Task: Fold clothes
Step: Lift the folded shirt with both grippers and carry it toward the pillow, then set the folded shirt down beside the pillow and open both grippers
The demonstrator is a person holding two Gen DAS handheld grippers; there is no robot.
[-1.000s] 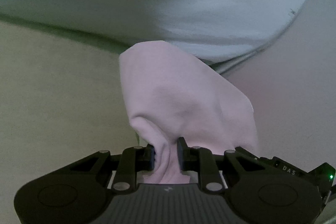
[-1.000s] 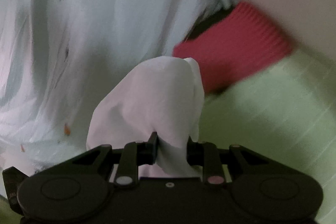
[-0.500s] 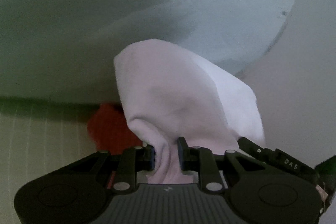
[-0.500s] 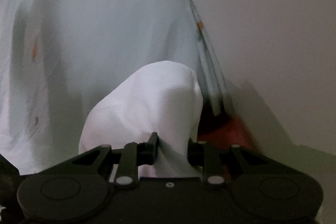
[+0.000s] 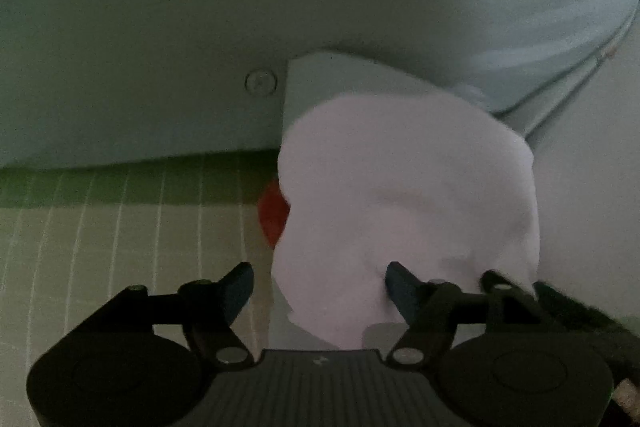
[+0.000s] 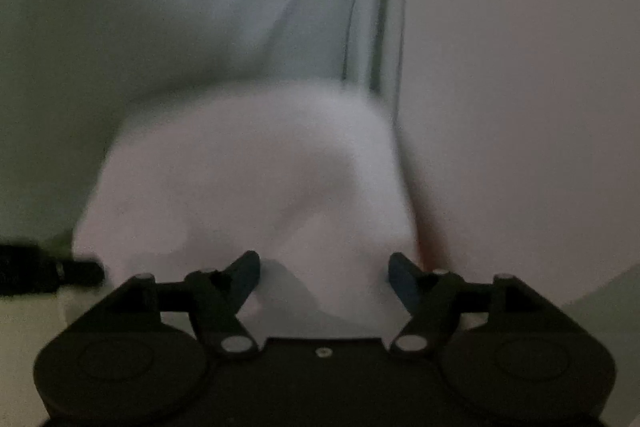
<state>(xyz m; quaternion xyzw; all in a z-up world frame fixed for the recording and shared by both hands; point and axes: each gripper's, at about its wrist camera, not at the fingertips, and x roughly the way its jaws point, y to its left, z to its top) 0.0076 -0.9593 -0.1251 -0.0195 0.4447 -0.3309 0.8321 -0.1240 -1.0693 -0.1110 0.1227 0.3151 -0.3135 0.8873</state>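
Cloth (image 5: 408,195) soft, light, floppy. Both grippers' jaws opening, letting it go. Grab again at cloth corners.

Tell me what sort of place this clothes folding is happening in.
Probably a bedroom, folding on a bed: a pale green sheet with thin white grid lines serves as the surface, a large pale bluish bedding cloth lies across it, and a plain light wall stands behind.

A home bedroom, by the look of a pale bedsheet (image 5: 280,7) over a green striped mattress (image 5: 100,247).
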